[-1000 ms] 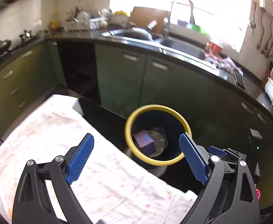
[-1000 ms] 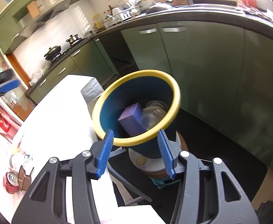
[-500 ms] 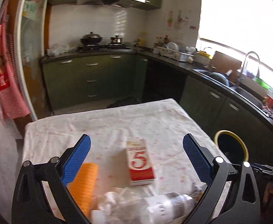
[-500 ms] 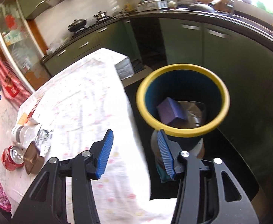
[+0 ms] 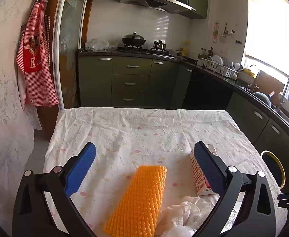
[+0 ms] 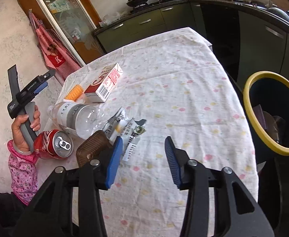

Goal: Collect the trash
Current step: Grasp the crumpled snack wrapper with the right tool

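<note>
Trash lies at the near end of a cloth-covered table (image 6: 184,75): an orange foam net (image 5: 138,199), a red-and-white carton (image 6: 104,83), a clear plastic bottle (image 6: 77,116), a red cola can (image 6: 53,146), a brown tray (image 6: 92,150) and a crumpled wrapper (image 6: 124,130). My left gripper (image 5: 144,164) is open and empty, held above the orange net with the carton (image 5: 198,175) by its right finger. My right gripper (image 6: 143,158) is open and empty over the cloth, just right of the wrapper. The yellow-rimmed blue bin (image 6: 273,112) stands beside the table's right edge, holding a purple box.
Green kitchen cabinets (image 5: 132,83) and a dark counter with stove and sink run behind and to the right of the table. A red checked apron (image 5: 36,63) hangs on the left wall. A white crumpled tissue (image 5: 184,213) lies beside the net.
Both grippers swung away from the bin toward the table. The left now faces the orange net and carton; the right now faces the wrapper and bottle, with the bin off to its right.
</note>
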The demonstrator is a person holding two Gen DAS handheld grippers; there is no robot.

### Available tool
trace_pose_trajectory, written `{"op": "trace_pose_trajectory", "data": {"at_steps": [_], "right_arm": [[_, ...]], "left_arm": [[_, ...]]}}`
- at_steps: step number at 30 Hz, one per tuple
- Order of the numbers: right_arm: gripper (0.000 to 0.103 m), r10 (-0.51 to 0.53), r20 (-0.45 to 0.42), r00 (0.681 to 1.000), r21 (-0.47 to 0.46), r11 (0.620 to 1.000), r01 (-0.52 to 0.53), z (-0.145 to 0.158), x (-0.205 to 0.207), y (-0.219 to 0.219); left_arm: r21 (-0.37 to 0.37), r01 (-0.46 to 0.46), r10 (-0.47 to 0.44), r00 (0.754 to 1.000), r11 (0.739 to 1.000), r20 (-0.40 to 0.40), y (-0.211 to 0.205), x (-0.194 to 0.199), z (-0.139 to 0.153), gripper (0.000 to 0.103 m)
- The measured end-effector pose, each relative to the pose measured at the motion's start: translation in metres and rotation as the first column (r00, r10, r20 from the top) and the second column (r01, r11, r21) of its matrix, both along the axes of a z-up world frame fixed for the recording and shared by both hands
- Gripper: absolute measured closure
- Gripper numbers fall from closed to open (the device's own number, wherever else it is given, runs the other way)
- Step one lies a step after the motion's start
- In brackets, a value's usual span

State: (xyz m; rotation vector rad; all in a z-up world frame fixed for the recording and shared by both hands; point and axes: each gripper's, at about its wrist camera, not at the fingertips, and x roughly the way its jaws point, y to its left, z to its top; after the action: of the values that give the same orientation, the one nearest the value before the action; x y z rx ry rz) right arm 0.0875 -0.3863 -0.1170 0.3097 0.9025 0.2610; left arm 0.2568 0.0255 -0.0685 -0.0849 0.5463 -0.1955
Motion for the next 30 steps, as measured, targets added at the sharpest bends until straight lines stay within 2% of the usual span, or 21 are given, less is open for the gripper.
{"op": "trace_pose_trajectory", "data": {"at_steps": [4, 9, 15, 16, 17, 18, 30], "right_arm": [[0.075, 0.014, -0.030, 0.999, 0.017, 1.000, -0.014, -0.005, 0.005, 0.009], [0.076, 0.010, -0.060, 0.998, 0.034, 0.999, -0.008, -0.014, 0.012, 0.011], [0.077, 0.028, -0.096, 0.995, 0.099, 0.995, -0.019, -0.026, 0.020, 0.011], [0.090, 0.032, -0.099, 0.995, 0.107, 0.994, -0.021, -0.028, 0.021, 0.011], [0.098, 0.033, -0.100, 0.994, 0.114, 0.993, -0.022, -0.029, 0.022, 0.010], [0.100, 0.030, -0.100, 0.995, 0.114, 0.993, -0.019, -0.029, 0.022, 0.010], [0.101, -0.060, -0.006, 0.998, 0.005, 0.998, 0.060, -0.002, 0.009, -0.007]], "left_arm": [[-0.006, 0.012, -0.012, 1.000, 1.000, 0.003, -0.003, -0.003, 0.001, 0.005], [-0.010, 0.023, -0.023, 1.000, 1.000, 0.016, -0.006, -0.008, 0.004, 0.005], [0.003, 0.039, -0.039, 0.999, 0.999, 0.020, -0.013, -0.012, 0.005, 0.005], [0.002, 0.042, -0.042, 0.999, 0.999, 0.018, -0.014, -0.012, 0.004, 0.005], [0.004, 0.043, -0.043, 0.999, 0.999, 0.017, -0.014, -0.012, 0.004, 0.005], [0.006, 0.043, -0.043, 0.999, 0.999, 0.016, -0.015, -0.012, 0.004, 0.005], [-0.004, 0.038, -0.038, 0.999, 0.999, 0.010, -0.012, -0.011, 0.003, 0.005]]}}
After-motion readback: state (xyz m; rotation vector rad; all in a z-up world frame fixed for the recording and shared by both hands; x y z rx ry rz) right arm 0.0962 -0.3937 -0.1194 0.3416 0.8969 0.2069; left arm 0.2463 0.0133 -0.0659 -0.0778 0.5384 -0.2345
